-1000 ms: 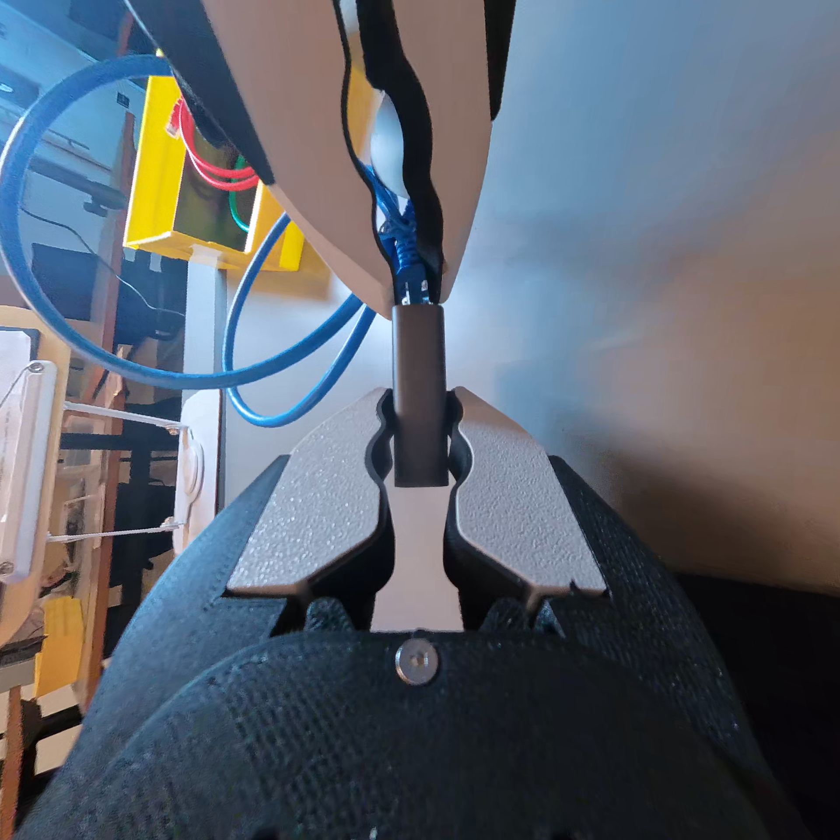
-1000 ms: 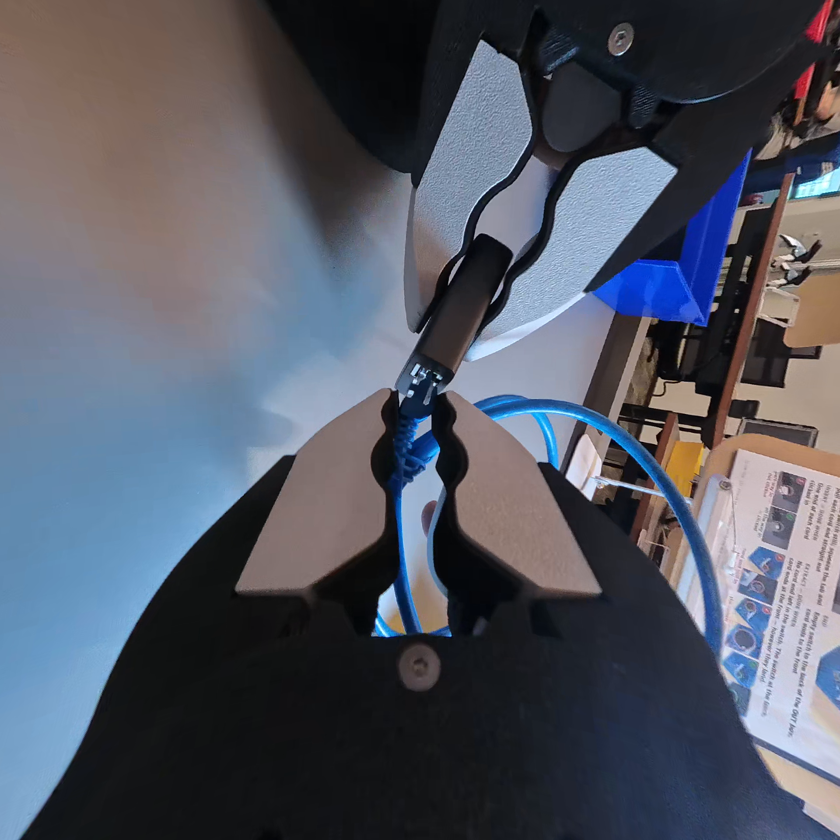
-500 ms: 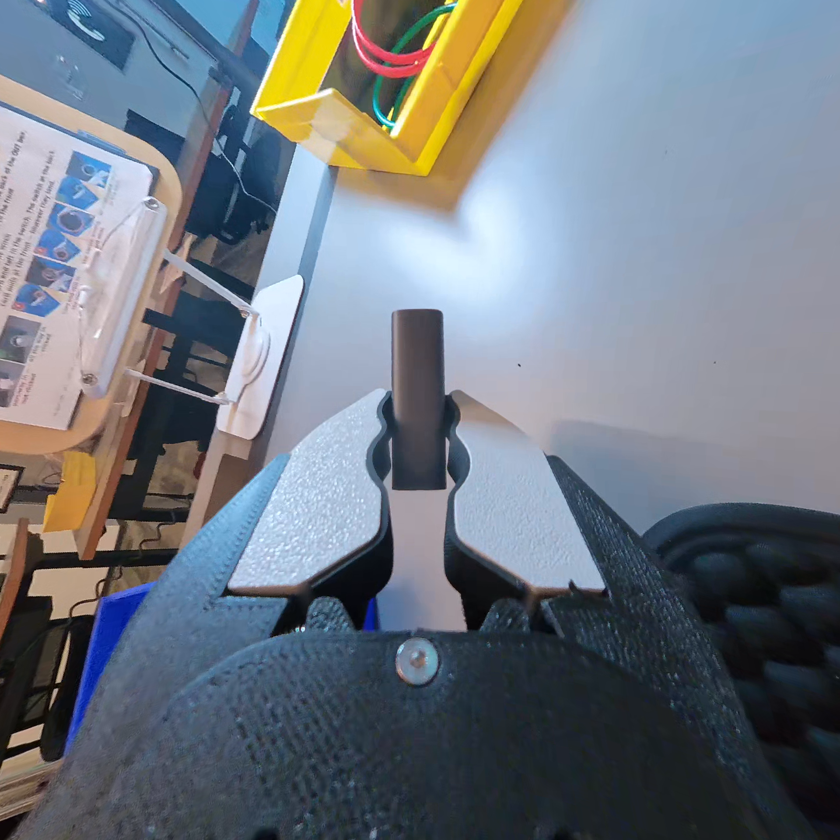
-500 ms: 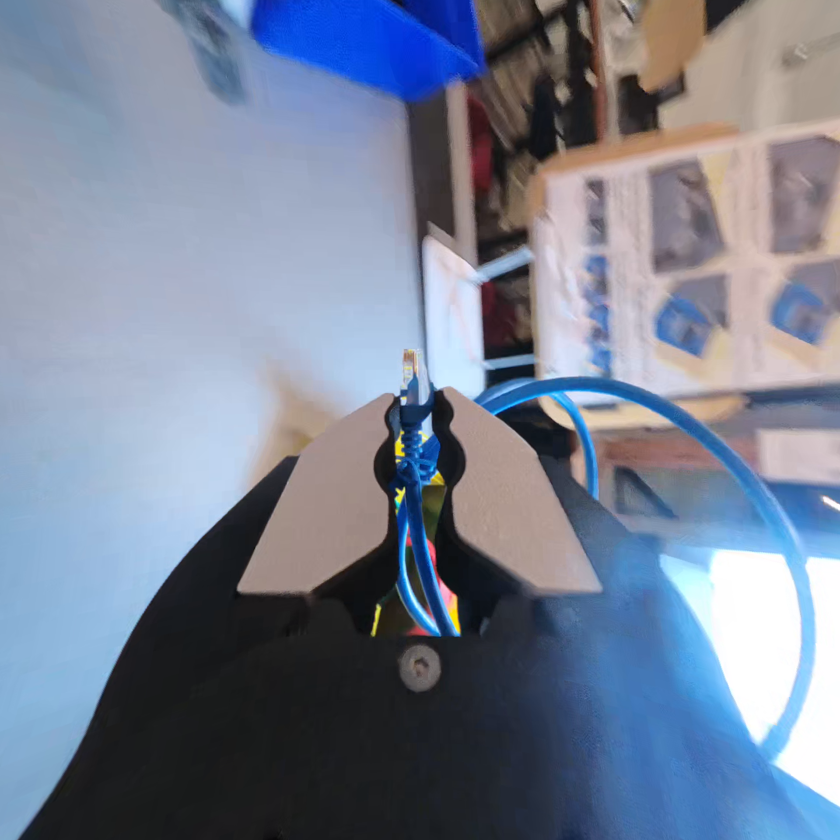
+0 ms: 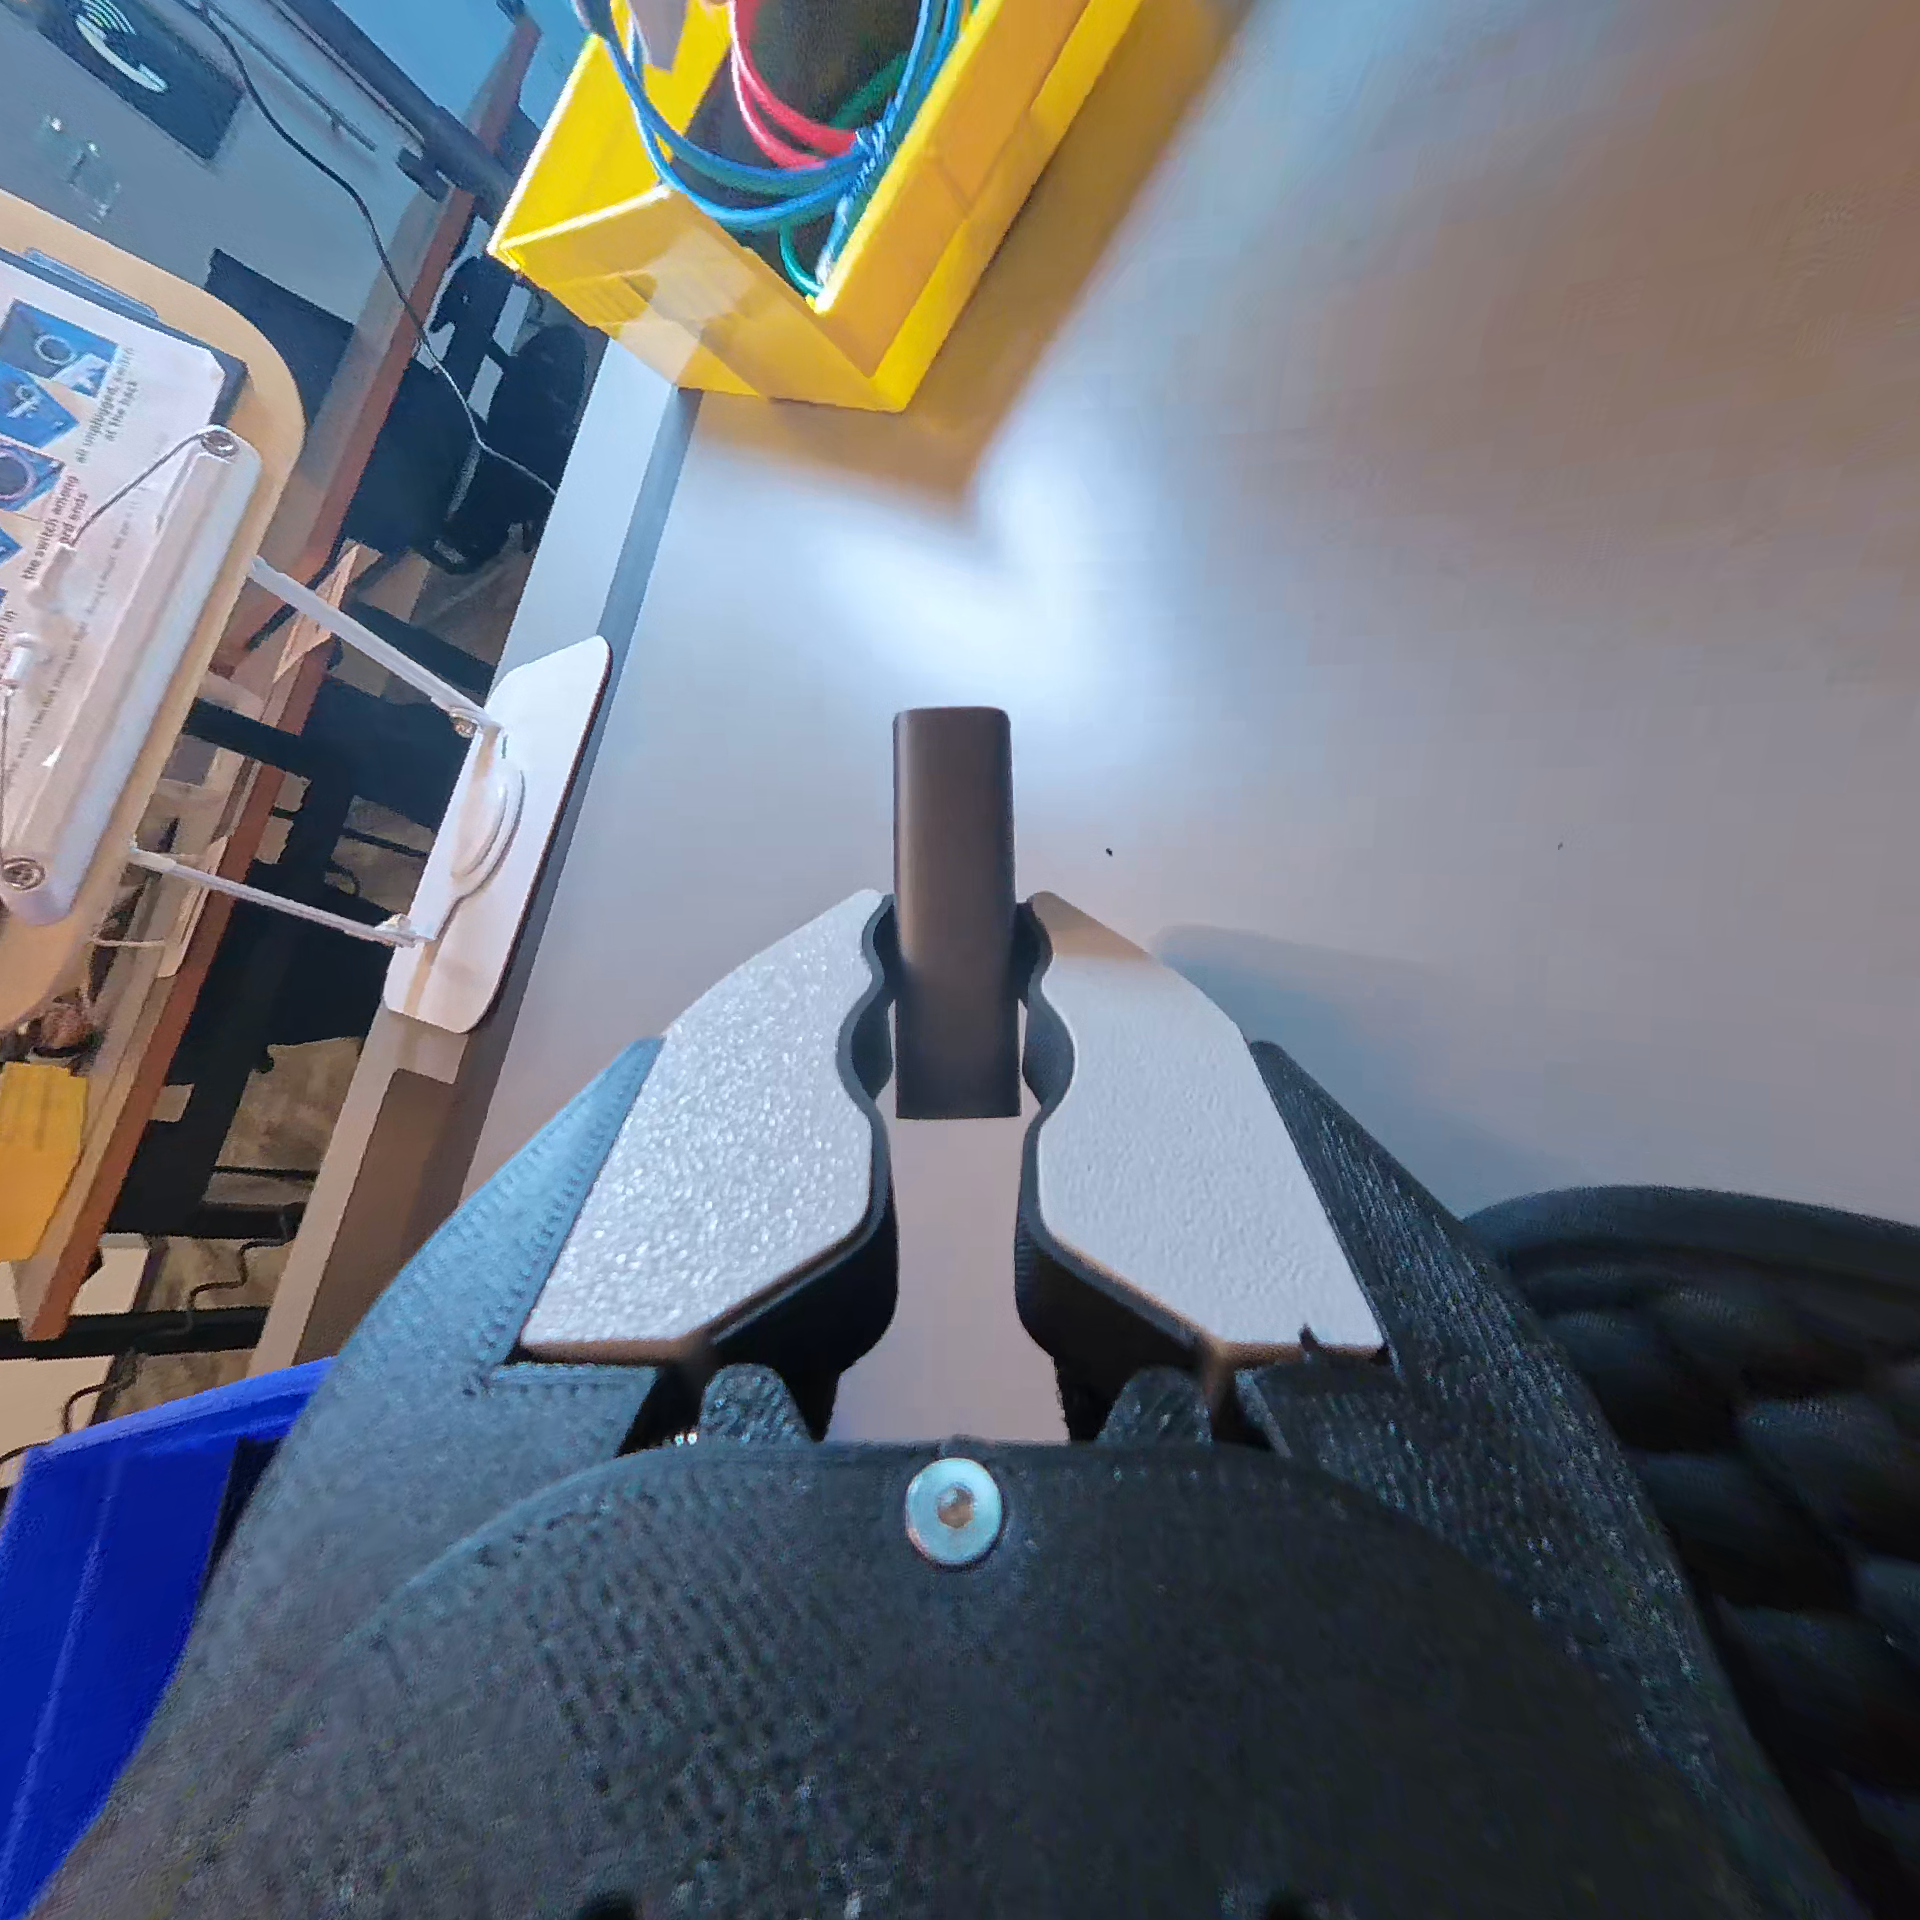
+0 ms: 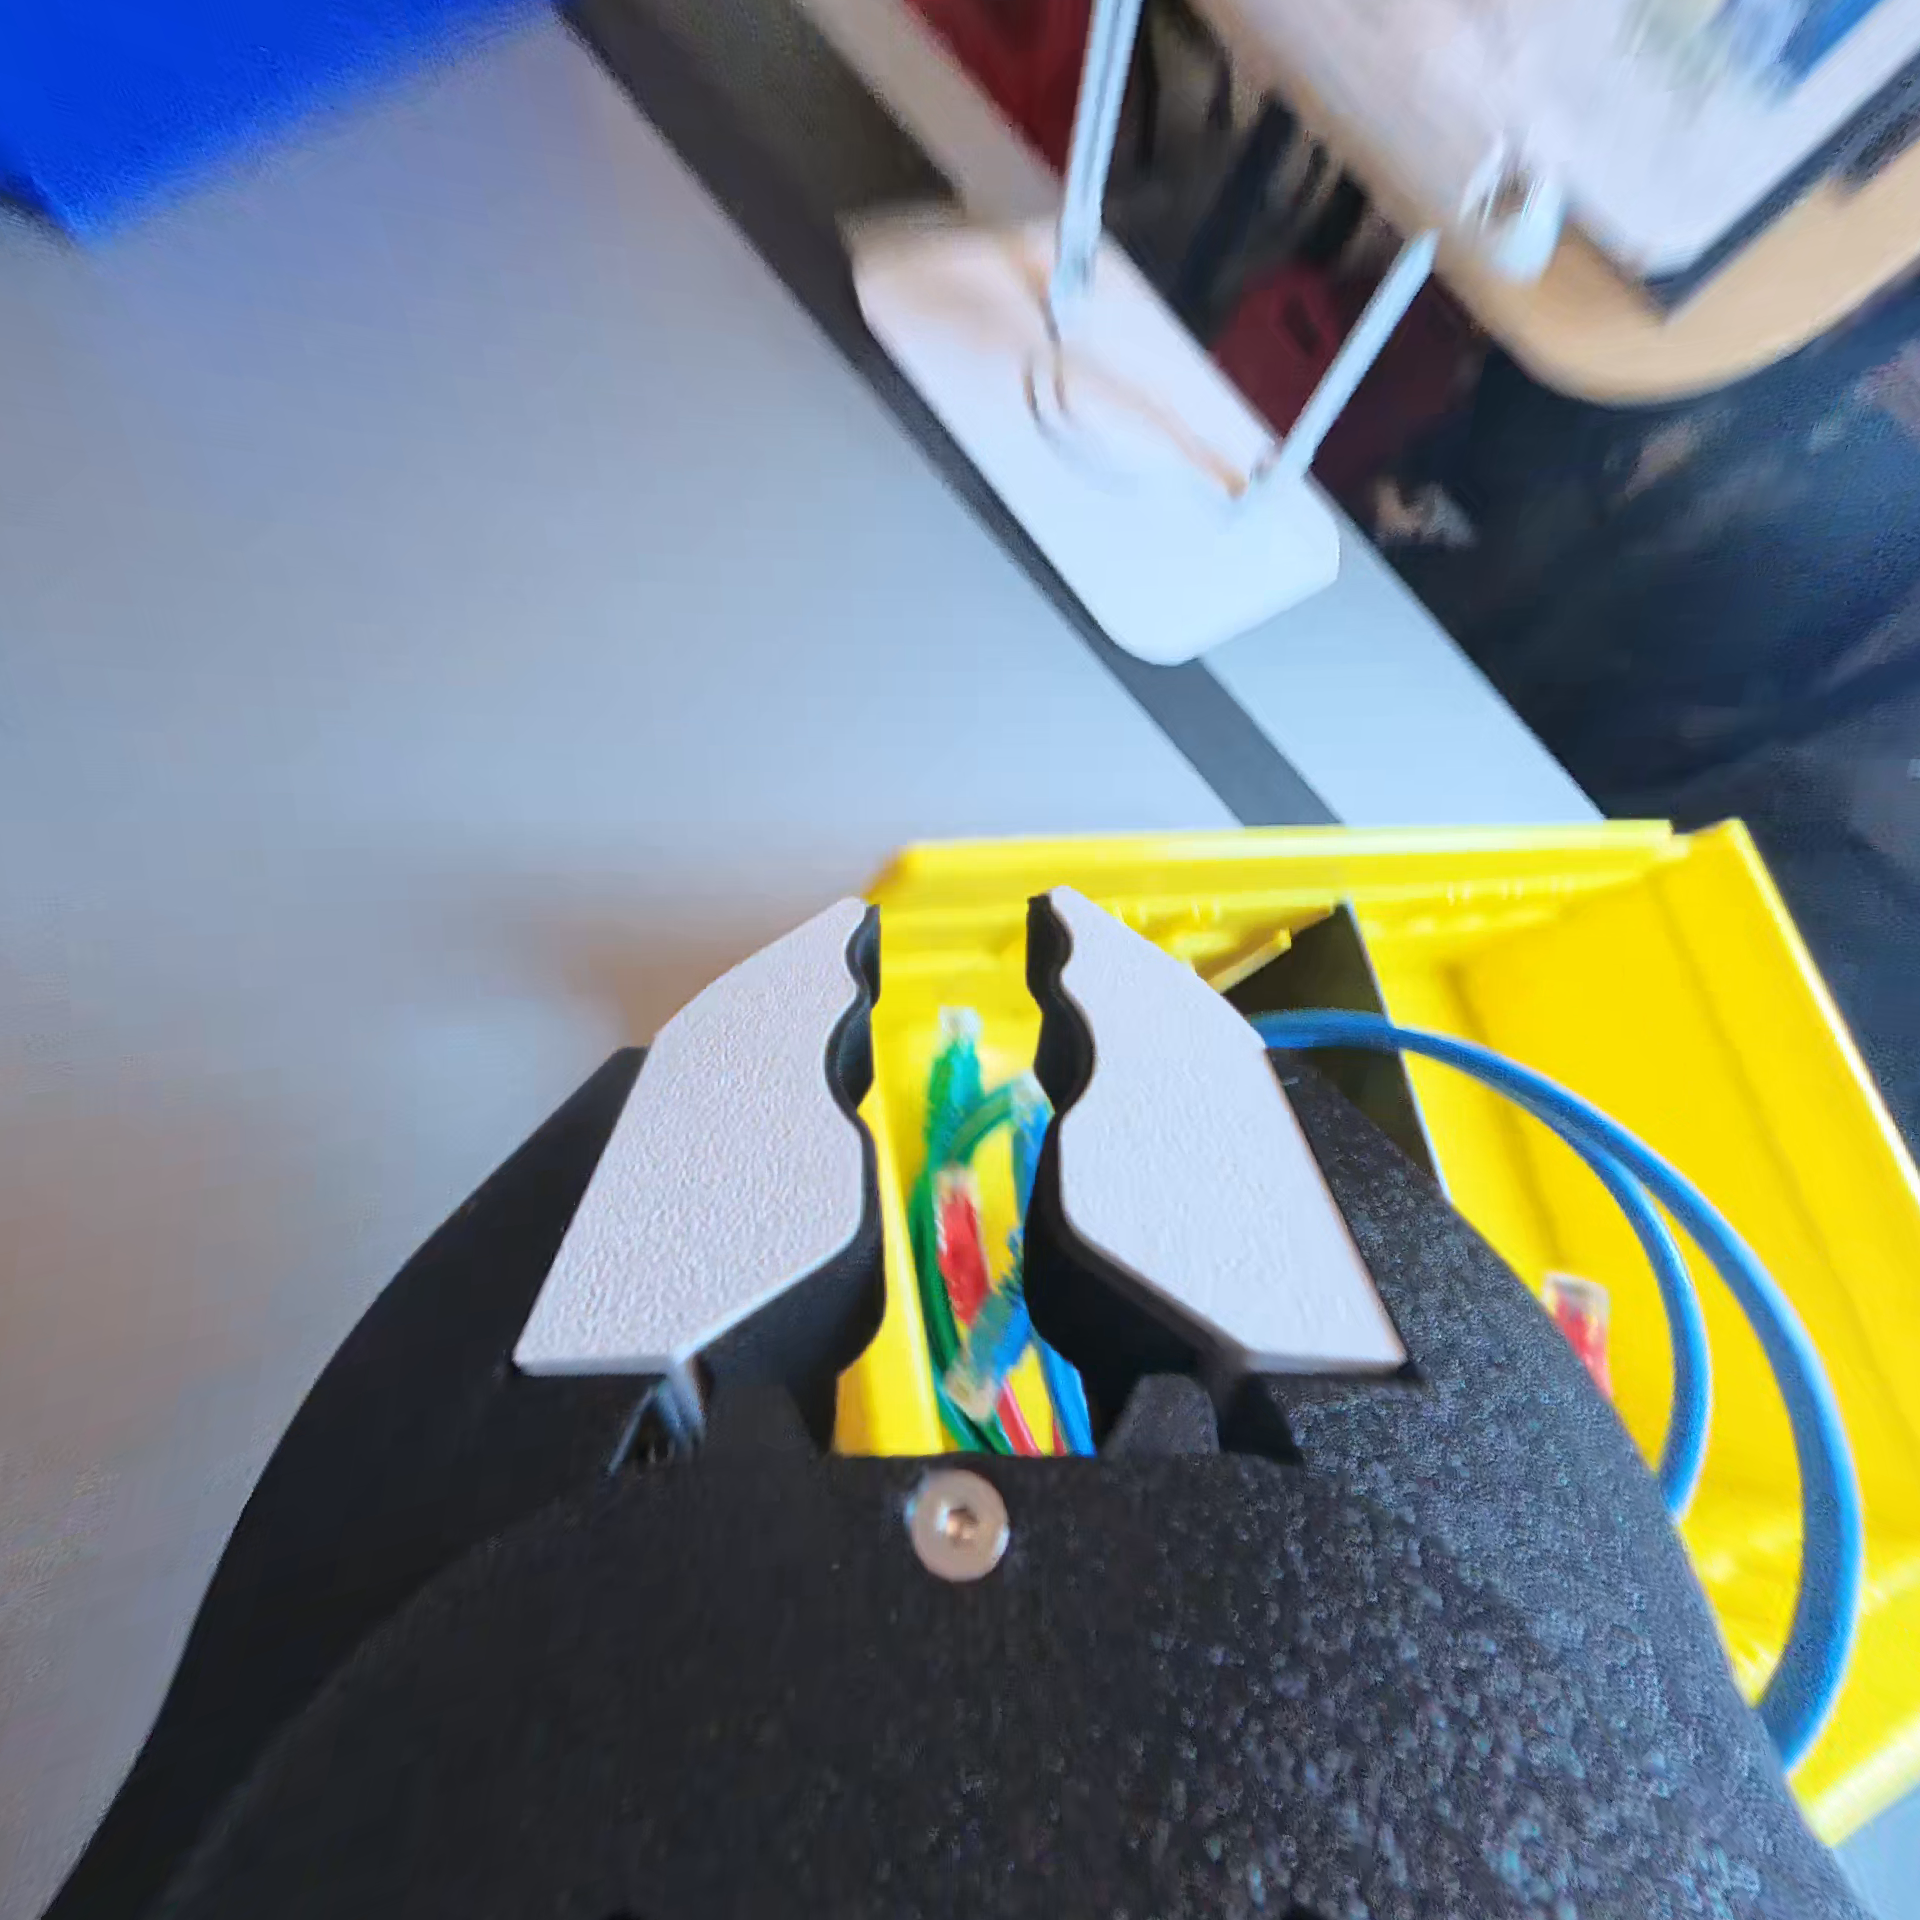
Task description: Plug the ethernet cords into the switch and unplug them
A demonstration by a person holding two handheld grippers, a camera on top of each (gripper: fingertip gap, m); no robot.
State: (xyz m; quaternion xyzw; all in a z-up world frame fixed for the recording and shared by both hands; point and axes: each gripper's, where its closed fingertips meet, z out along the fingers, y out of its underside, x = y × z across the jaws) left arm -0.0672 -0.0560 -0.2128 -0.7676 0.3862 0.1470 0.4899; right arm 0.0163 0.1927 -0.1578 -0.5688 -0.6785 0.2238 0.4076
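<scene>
My left gripper (image 5: 953, 914) is shut on a small dark switch (image 5: 951, 831), held edge-on above the grey table; its ports are hidden. The yellow bin (image 5: 727, 301) at the far left holds blue, red and green ethernet cords (image 5: 790, 156). My right gripper (image 6: 951, 914) is open and empty, hovering over the yellow bin (image 6: 1538, 1039). Between its fingers I see green, red and blue cord plugs (image 6: 966, 1226) lying in the bin. The blue cord (image 6: 1683, 1226) loops inside the bin at the right.
A white stand base (image 5: 499, 842) with wire legs sits at the table's left edge and holds an instruction board (image 5: 94, 582). A blue bin (image 5: 94, 1558) is at lower left. A dark woven object (image 5: 1766, 1382) lies at right. The stand base shows in the right wrist view (image 6: 1122, 488).
The blue cord came out of the switch. My right gripper carried it to the yellow bin and opened, letting it go there. My left gripper kept hold of the switch.
</scene>
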